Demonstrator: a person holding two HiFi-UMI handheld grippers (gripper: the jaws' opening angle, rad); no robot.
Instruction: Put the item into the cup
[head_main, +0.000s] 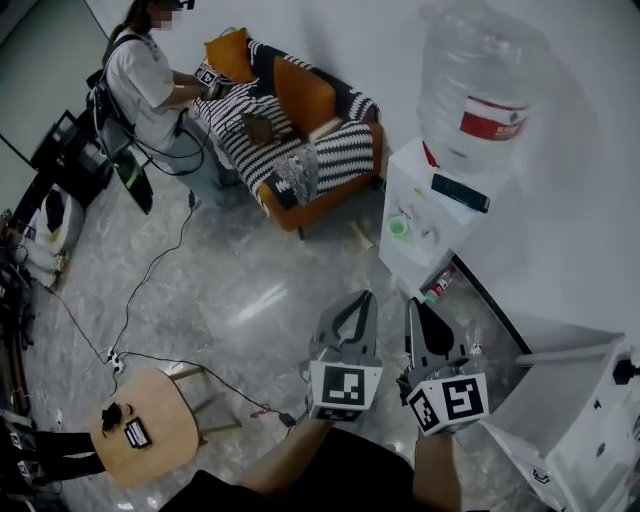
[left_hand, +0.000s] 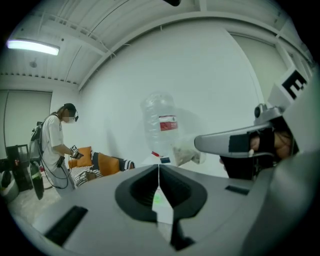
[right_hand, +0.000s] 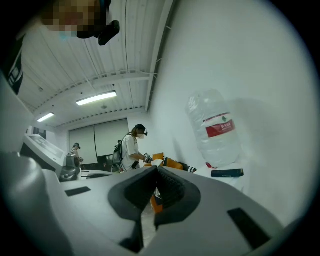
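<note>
A small green cup (head_main: 398, 227) stands on the ledge of the white water dispenser (head_main: 425, 205), which carries a large clear bottle (head_main: 478, 80). A dark flat object (head_main: 460, 192) lies on the dispenser's top. My left gripper (head_main: 364, 298) and right gripper (head_main: 412, 304) hang side by side above the floor, well short of the dispenser. Both are shut with nothing between the jaws. In the left gripper view the jaws meet at the left gripper (left_hand: 159, 172), and a bit of the green cup (left_hand: 156, 199) shows below them. The right gripper (right_hand: 157, 172) points toward the bottle (right_hand: 216, 130).
An orange and striped sofa (head_main: 290, 130) stands at the back, with a person (head_main: 150, 85) bent over it. A round wooden stool (head_main: 145, 425) and loose cables (head_main: 150, 270) are on the marble floor at the left. A white cabinet (head_main: 590, 420) stands at the lower right.
</note>
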